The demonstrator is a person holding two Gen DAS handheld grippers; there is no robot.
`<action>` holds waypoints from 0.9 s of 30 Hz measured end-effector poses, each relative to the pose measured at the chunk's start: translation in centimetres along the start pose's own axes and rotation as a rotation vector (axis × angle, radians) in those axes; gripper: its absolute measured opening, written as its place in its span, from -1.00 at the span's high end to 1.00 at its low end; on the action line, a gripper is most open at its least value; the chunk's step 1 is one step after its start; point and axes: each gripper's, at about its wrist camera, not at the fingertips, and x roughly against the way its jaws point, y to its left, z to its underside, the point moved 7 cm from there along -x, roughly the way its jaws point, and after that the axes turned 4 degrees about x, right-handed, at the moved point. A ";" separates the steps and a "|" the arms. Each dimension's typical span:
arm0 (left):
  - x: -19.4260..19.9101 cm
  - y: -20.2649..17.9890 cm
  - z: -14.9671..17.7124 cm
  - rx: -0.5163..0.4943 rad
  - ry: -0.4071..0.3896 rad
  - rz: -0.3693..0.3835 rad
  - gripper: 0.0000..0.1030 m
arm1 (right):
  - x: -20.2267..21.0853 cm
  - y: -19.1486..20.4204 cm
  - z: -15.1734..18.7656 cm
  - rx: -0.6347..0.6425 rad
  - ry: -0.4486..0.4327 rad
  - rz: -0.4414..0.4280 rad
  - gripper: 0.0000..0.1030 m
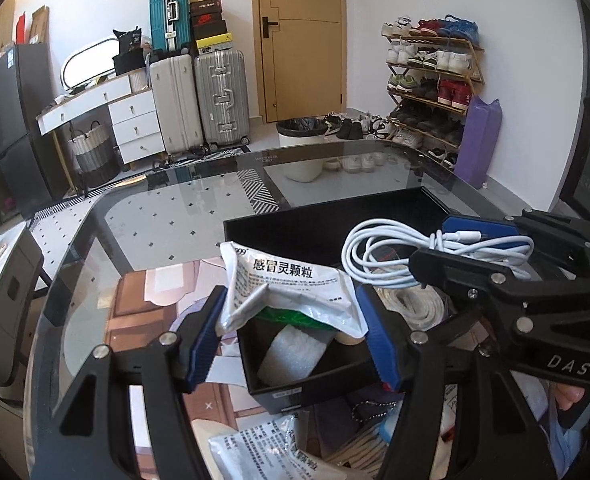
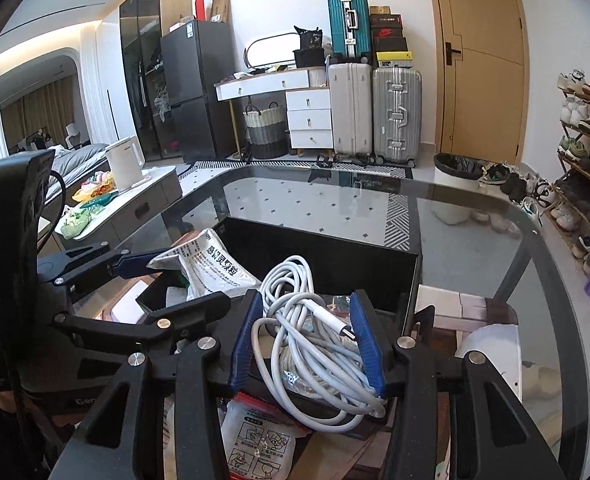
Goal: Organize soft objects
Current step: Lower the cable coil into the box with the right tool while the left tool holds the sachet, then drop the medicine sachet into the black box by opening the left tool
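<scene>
Left-wrist view. The left gripper (image 1: 291,332) clasped a white medicine sachet (image 1: 291,292) between its blue pads (image 1: 201,344), the pads pressing on the sachet's two side edges. The sachet was held above a small black box (image 1: 307,364) containing a white foam piece (image 1: 291,356); its long axis ran roughly across the jaws, and its printed face was turned up toward the camera, the text reading upright. Only this view showed the interior of the small box, a second sachet (image 1: 263,452) lying below the gripper, and a folded white strap (image 1: 415,308) in the large black tray (image 1: 327,216). The right gripper (image 1: 455,246) entered from the right, clenched on a coiled white cable (image 1: 399,252) above the tray.

Right-wrist view. The right gripper (image 2: 307,344) gripped the cable (image 2: 303,340) between its pads (image 2: 369,344). The bundle's long axis ran away from the camera, along the fingers, with loops extending toward the tray (image 2: 327,244) and hanging toward the camera. The USB plug (image 2: 345,330) pointed down and right, beside the right-hand pad. This view alone showed a red-edged instruction packet (image 2: 255,436) under the gripper. The left gripper (image 2: 151,266) appeared at left holding the sachet (image 2: 211,264), whose text here ran diagonally. Both held objects stayed over the glass table (image 2: 475,232).
</scene>
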 end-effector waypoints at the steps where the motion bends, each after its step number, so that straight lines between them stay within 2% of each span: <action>1: 0.1 -0.1 0.0 -0.006 0.002 -0.001 -0.26 | 0.0 0.1 0.0 -0.002 0.007 -0.001 0.13; 9: 0.7 -0.3 0.1 -0.021 0.008 0.015 -0.28 | -0.4 -0.1 0.6 -0.005 0.034 0.008 0.12; 12: 0.7 -0.1 0.0 -0.013 0.011 0.013 -0.42 | 0.4 0.0 0.2 -0.002 -0.015 0.007 -0.07; 13: 0.9 0.0 -0.1 -0.004 0.008 0.017 -0.54 | 0.8 0.0 0.1 0.001 -0.030 0.009 -0.25; 14: 1.1 0.2 -0.2 0.003 0.001 0.023 -0.57 | 1.4 -0.1 0.0 0.004 -0.048 0.016 -0.46; 15: 1.4 0.2 -0.2 0.009 -0.009 0.027 -0.62 | 2.0 -0.1 -0.1 0.005 -0.062 0.022 -0.56; 16: 1.7 0.3 -0.4 0.012 -0.021 0.033 -0.75 | 2.7 -0.4 0.0 0.002 -0.075 0.028 -0.68; 18: 2.5 0.5 -0.4 0.020 -0.046 0.026 -0.99 | 3.7 -0.8 0.2 -0.008 -0.084 0.038 -0.79; 20: 3.2 0.7 -0.3 0.033 -0.064 0.025 -1.00 | 4.6 -1.2 0.7 -0.017 -0.074 0.043 -0.96; 27: 5.6 2.1 1.6 0.089 -0.072 0.022 -1.00 | 7.2 -0.9 3.8 -0.016 -0.016 0.038 -0.99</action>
